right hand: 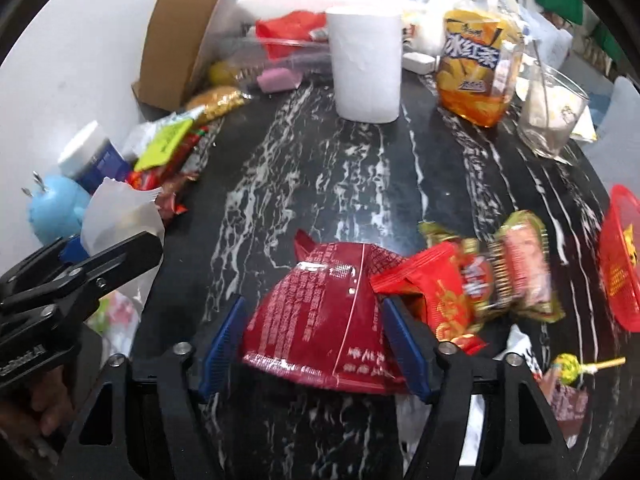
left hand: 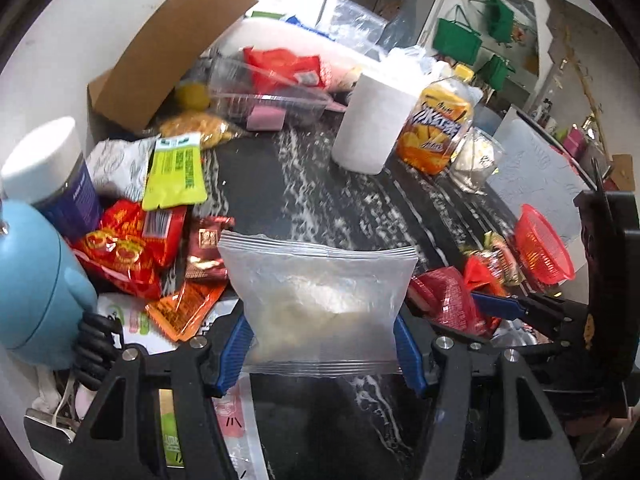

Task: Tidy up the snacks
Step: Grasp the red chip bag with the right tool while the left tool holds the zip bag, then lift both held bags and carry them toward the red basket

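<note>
My left gripper (left hand: 322,344) is shut on a clear zip bag (left hand: 320,280) with white contents, its blue pads pressing the bag's two sides above the black marble table (left hand: 312,184). In the right wrist view this bag (right hand: 120,216) shows at the left edge. My right gripper (right hand: 316,340) is shut on a dark red snack packet (right hand: 320,312), which bows upward between the pads. In the left wrist view the same packet (left hand: 448,300) appears at the lower right. Loose snacks lie in a pile (left hand: 128,248) at the left, and more red wrapped snacks (right hand: 480,280) lie just right of the held packet.
A toilet roll (right hand: 368,64), an iced tea bottle (right hand: 476,68) and a glass (right hand: 552,112) stand at the back. A red mesh basket (right hand: 620,256) sits at the right edge, a cardboard box (left hand: 168,52) at the back left, a light blue bottle (left hand: 32,272) at the left, and a lollipop (right hand: 568,364) at the lower right.
</note>
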